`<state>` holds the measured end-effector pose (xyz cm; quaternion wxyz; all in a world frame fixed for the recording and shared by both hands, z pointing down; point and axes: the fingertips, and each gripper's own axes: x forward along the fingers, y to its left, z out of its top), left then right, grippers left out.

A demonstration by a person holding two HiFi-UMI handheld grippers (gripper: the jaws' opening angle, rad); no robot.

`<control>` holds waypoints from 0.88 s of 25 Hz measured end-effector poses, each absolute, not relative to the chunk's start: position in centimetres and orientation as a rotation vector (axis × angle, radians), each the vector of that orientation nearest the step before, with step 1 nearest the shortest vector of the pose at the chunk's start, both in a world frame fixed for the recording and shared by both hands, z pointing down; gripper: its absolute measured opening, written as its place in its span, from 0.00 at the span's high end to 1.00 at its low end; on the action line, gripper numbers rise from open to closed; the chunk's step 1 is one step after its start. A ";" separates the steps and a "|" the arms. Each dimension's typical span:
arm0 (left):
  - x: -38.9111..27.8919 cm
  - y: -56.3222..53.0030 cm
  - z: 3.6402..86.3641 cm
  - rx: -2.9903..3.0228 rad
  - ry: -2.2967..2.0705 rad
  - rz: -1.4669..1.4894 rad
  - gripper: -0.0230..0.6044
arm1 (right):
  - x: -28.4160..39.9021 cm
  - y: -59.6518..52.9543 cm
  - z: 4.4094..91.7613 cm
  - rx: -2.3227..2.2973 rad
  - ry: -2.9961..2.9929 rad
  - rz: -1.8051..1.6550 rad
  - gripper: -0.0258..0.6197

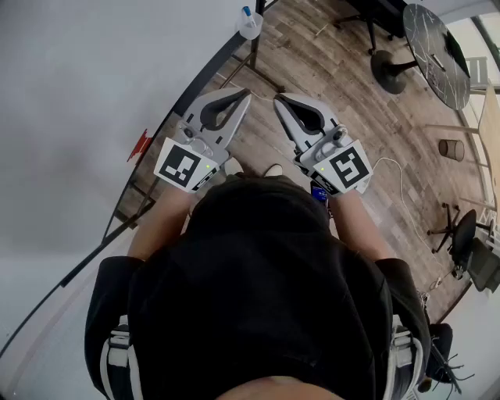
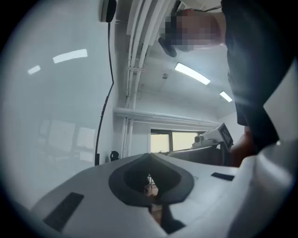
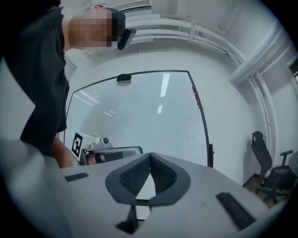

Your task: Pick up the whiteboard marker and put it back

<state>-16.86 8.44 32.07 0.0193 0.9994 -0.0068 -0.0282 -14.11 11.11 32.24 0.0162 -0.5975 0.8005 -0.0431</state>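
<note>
Plainly, both pairs of tongs were held level in front of the person, side by side and just apart. The left tongs had their jaws together with nothing between them, as their own view showed. The right tongs were likewise closed and empty.

The whiteboard filled the left of the head view. Its black frame ran on a slant just beside the left tongs' tips. A small red piece stuck out at that edge near the left hand; what it was could not be told. Farther along the frame, well ahead of both tongs, a clear cup sat at the board's corner. What looked like the blue-capped marker stood in it.

To the right of the frame lay bare wooden floor, open ahead of the right tongs. A chair base and a round surface stood well apart beyond it. In the right gripper view the board lay straight ahead, its right edge a dark upright line.
</note>
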 end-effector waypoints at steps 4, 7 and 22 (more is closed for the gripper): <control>-16.8 10.2 32.0 3.091 -0.043 -0.077 0.96 | -14.1 13.0 32.3 -1.842 2.501 -0.141 0.96; -17.3 11.1 32.1 3.083 -0.055 -0.067 0.96 | -14.4 14.0 32.8 -1.823 2.522 -0.131 0.96; -21.6 10.3 32.2 3.109 -0.059 -0.059 0.96 | -17.6 13.1 32.4 -1.870 2.500 -0.123 0.96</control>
